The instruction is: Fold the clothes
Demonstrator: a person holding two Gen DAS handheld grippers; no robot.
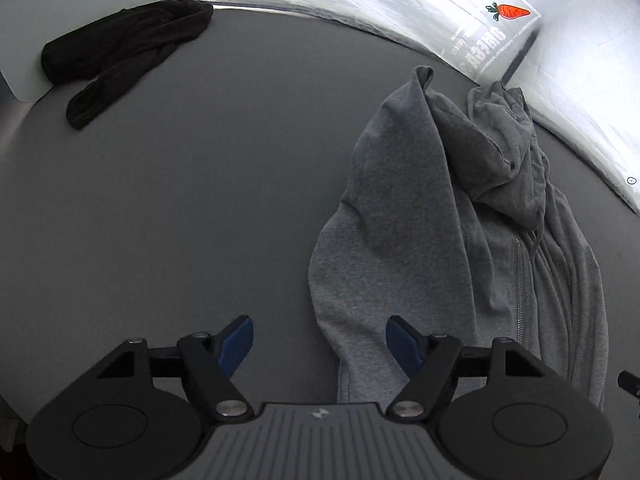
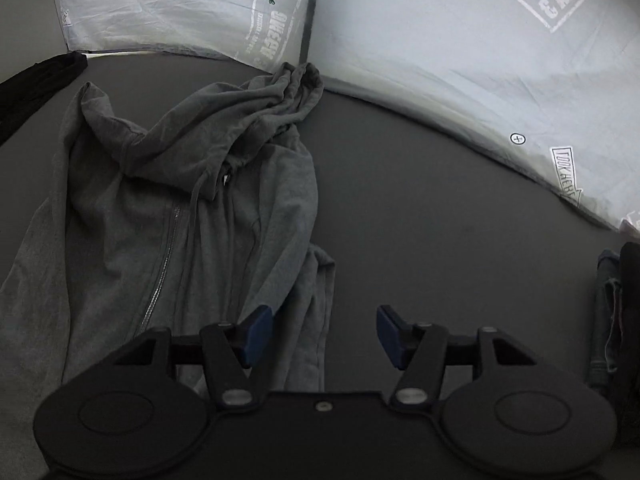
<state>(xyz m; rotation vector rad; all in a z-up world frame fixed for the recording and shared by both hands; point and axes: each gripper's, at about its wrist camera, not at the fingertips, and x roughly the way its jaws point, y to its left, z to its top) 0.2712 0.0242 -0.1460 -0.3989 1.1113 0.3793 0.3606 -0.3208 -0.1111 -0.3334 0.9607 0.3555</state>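
While grey zip hoodie (image 1: 400, 208) lies lengthwise on dark grey surface (image 1: 200, 200), partly gathered, hood (image 2: 224, 132) is bunched toward pillows (image 2: 440, 60), one side doubled over zipper (image 2: 164, 260). Left gripper (image 1: 320, 344) held with blue pads apart, nothing between, over hem edge. Right gripper (image 2: 325, 334) likewise spread, empty, beside sleeve (image 2: 316, 300). Fabric judged soft, limp, light; drape and sag expected. Grip judged best at hem corners or shoulder seams, clear of drawstring. Black garment (image 1: 120, 44) lies well apart.
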